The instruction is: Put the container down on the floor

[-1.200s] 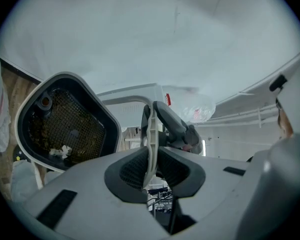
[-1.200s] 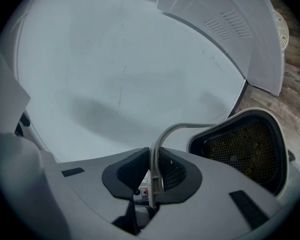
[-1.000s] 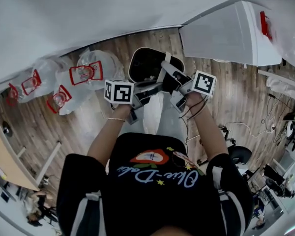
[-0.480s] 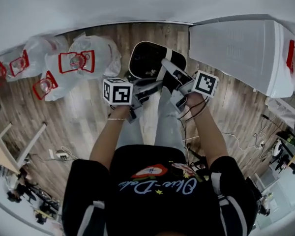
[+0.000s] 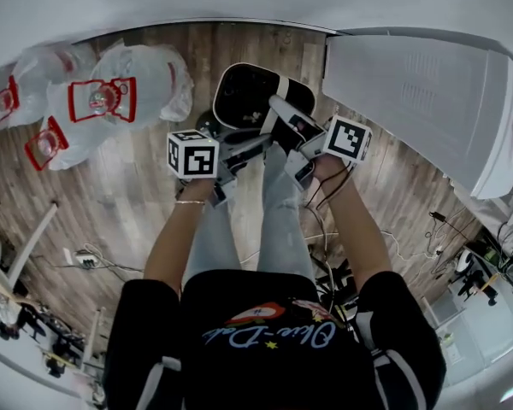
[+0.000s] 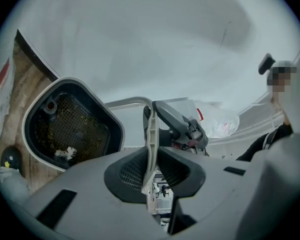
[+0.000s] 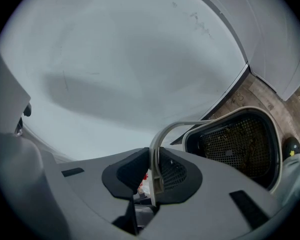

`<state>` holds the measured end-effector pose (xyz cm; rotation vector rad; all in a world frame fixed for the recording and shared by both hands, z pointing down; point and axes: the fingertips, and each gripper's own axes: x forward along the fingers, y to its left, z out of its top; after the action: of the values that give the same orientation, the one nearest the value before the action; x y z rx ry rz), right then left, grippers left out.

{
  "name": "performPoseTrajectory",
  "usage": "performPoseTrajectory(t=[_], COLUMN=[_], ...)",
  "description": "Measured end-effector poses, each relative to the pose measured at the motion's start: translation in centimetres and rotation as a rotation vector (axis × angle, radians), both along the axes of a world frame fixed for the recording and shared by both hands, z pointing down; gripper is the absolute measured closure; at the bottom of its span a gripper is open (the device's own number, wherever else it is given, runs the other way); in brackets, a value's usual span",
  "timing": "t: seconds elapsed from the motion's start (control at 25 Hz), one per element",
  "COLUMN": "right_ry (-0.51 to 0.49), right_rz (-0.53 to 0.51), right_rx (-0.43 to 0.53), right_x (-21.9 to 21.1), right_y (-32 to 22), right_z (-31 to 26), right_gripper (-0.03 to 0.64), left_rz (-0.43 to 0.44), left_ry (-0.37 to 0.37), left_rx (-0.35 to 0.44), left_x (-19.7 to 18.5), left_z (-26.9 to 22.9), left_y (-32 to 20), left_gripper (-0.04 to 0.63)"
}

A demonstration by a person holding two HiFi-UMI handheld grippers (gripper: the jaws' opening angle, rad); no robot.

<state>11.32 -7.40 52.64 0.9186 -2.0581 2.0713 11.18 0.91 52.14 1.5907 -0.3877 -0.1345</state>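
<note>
Our left gripper (image 6: pixel 149 160) and right gripper (image 7: pixel 155 176) each have their jaws pinched tight on the thin white wire handle (image 7: pixel 182 125). The container (image 6: pixel 77 121) hangs from it: black, white-rimmed, mesh-lined, with debris inside, above the wooden floor (image 5: pixel 137 195) near a pale wall (image 6: pixel 140 34).

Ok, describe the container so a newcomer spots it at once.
Find the wooden floor between the clear plastic bags and the white cabinet. Above it hangs a rounded black container with white rim and mesh lining, alone held by left tongs and right tongs.
</note>
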Motion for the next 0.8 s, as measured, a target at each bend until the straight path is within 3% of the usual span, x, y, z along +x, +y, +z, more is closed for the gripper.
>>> performPoseTrajectory(t=[0.68, 0.8], right_ry=[0.021, 0.068], right_rz=[-0.105, -0.113], right_rx=[-0.042, -0.067], right_x=[0.0, 0.4], right_y=[0.8, 0.9], right_z=[2.3, 2.5], right_gripper=[0.565, 0.565], left_rz=[-0.067, -0.075], left_ry=[-0.092, -0.118], left_rx=[0.047, 0.058], left_x=[1.2, 1.1], left_z=[3.0, 2.9], left_y=[0.5, 0.4], left_gripper=[0.534, 0.532])
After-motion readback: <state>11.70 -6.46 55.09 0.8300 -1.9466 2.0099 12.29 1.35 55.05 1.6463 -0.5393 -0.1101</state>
